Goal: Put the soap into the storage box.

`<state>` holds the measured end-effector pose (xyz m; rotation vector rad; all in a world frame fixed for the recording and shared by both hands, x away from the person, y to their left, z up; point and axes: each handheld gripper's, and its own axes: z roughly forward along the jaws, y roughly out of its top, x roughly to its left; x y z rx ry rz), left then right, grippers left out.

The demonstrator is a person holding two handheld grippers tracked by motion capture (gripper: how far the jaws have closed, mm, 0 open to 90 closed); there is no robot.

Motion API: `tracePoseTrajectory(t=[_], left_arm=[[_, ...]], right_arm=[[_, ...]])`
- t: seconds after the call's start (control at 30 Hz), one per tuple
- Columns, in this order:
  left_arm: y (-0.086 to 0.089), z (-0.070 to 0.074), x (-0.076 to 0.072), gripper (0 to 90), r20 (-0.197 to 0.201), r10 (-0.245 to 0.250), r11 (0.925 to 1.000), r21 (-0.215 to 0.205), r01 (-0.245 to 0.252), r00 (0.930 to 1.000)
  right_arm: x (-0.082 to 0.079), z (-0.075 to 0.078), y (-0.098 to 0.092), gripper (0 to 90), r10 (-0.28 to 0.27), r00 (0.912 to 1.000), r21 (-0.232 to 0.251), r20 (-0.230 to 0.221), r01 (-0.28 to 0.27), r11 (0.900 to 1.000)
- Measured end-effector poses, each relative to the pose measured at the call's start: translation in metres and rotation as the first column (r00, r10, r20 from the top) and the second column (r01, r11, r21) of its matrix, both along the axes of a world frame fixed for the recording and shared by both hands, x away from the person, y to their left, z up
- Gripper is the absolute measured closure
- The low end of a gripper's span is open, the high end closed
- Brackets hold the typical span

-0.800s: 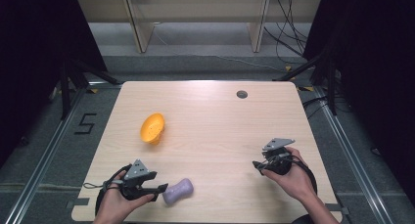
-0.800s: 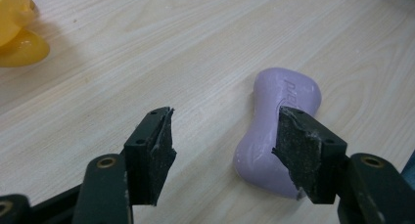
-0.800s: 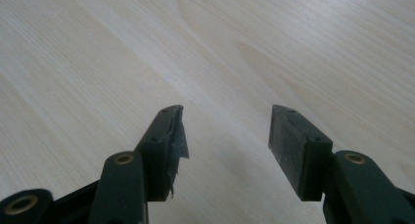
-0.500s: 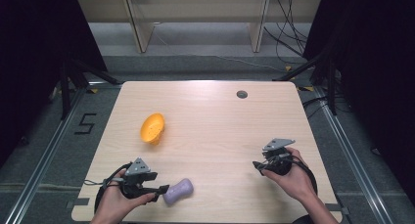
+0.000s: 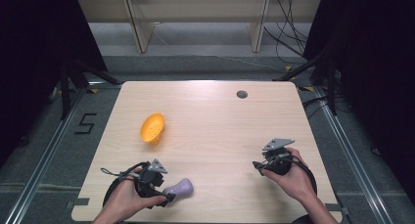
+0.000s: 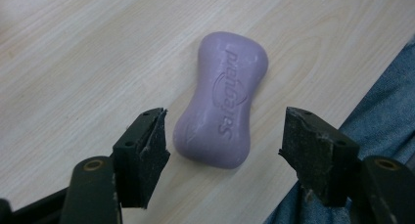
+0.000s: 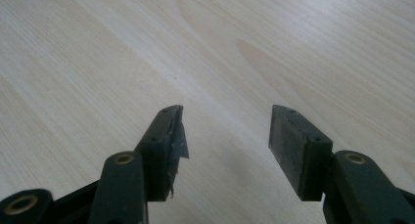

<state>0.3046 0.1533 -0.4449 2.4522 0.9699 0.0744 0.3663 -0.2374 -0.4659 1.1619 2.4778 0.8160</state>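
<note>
Pale wood grain covers the desk (image 5: pixel 220 131), which stands on a grey floor with dark curtains at both sides and a light shelf frame behind it. At the near left corner, the left gripper (image 6: pixel 222 143) has its jaws spread apart, and the lilac bar of soap (image 6: pixel 222 99) lies flat on the wood with its near end between the two pads, neither pad pressing on it; the left pad stands just beside the bar's edge, the right pad farther off. Raised lettering runs along the soap's top face, and blue denim shows at the right edge of that gripper's view. From above, the left gripper (image 5: pixel 155 181) sits in the person's left hand (image 5: pixel 125 202) close to the desk's front edge, with the soap (image 5: pixel 179 188) just to its right. The right gripper (image 7: pixel 226 136) is also open, its jaws apart over bare wood. In the high view the right gripper (image 5: pixel 264 164) is held by the right hand (image 5: pixel 291 177) near the desk's right front, well apart from the soap. An orange bowl (image 5: pixel 152 128), tipped on its side, lies farther back on the left half, and a small dark round grommet (image 5: pixel 242 94) sits near the far edge.
</note>
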Motion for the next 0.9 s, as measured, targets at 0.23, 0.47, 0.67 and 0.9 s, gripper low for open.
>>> tracePoseTrajectory(t=[0.23, 0.47, 0.67, 0.9], left_arm=[[-0.021, -0.001, 0.008, 31.8, -0.023, -0.012, 0.997, 0.076, 0.014, 0.9997], [-0.029, -0.001, 0.015, 31.6, -0.059, -0.074, 0.9874, 0.135, 0.082, 0.9955], [-0.036, -0.001, 0.018, 31.6, -0.097, -0.065, 0.9862, 0.145, 0.079, 0.9932], [-0.045, -0.004, 0.023, 31.6, -0.13, -0.091, 0.9783, 0.174, 0.113, 0.9874]], right_arm=[[0.001, 0.0, -0.001, 46.9, 0.015, 0.9999, -0.003, 0.008, -0.015, 1.0], [0.001, 0.0, -0.001, 46.8, 0.013, 0.9998, -0.008, 0.017, -0.013, 1.0], [0.001, 0.0, -0.001, 46.8, 0.013, 0.9998, -0.008, 0.015, -0.013, 1.0], [0.001, 0.0, 0.0, 46.8, 0.006, 0.9999, -0.004, 0.013, -0.006, 1.0]])
